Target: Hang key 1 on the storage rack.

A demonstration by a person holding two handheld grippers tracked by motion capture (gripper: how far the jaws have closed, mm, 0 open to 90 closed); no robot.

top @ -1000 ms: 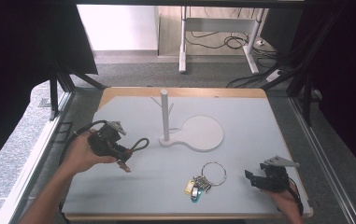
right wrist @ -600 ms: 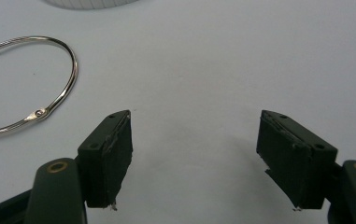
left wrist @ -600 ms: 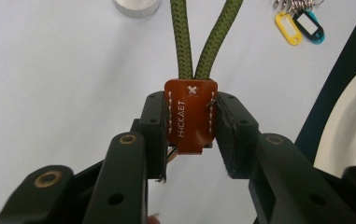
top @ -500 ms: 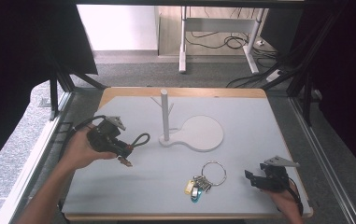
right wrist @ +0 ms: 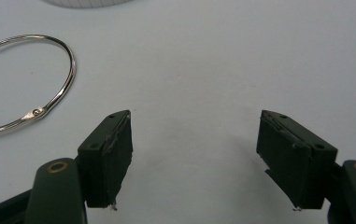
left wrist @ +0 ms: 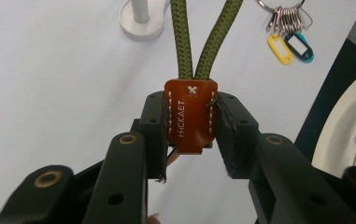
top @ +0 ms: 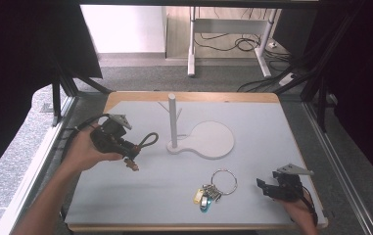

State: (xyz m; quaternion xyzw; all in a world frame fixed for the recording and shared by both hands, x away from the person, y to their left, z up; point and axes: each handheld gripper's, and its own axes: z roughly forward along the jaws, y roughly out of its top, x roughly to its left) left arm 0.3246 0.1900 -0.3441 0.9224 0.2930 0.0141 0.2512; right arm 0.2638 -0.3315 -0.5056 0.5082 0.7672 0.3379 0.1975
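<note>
Left gripper (top: 128, 152) has lifted off the table (top: 140, 196) near its left edge, jaws clamped on the strap (left wrist: 189, 114) by its leather tab, likely bound for the stand (top: 173, 122); right gripper (right wrist: 196, 158) idle, jaws apart, near the right front corner.

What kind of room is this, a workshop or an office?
Most likely a lab set up for recording: a table boxed in by a black frame, cables across the grey floor behind, and a person working with a handheld tool in each hand.
</note>
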